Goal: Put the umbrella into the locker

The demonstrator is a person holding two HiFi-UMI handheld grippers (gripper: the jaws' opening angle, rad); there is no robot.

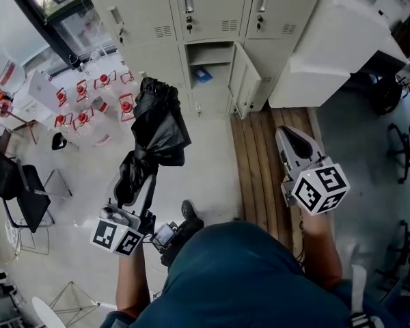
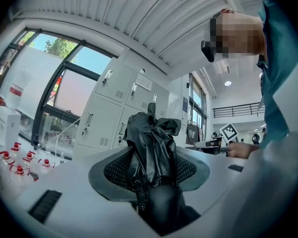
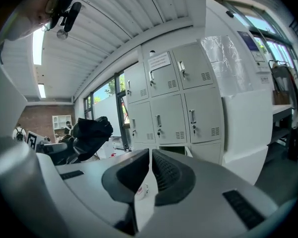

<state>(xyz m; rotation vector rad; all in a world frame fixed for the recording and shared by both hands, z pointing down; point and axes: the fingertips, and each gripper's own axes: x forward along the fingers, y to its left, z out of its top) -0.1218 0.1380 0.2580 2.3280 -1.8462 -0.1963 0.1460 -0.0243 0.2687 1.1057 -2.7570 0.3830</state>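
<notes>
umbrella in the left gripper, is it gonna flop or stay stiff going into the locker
Probably stiff lengthwise: the umbrella juts from the left gripper without sagging. Its fabric bulges in loose crumpled folds, so it may catch on the edge of the open locker. Likely light, since a grip near one end carries it.

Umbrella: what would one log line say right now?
left gripper: shut on umbrella | right gripper: jaws together, empty | locker: open, umbrella outside
</notes>
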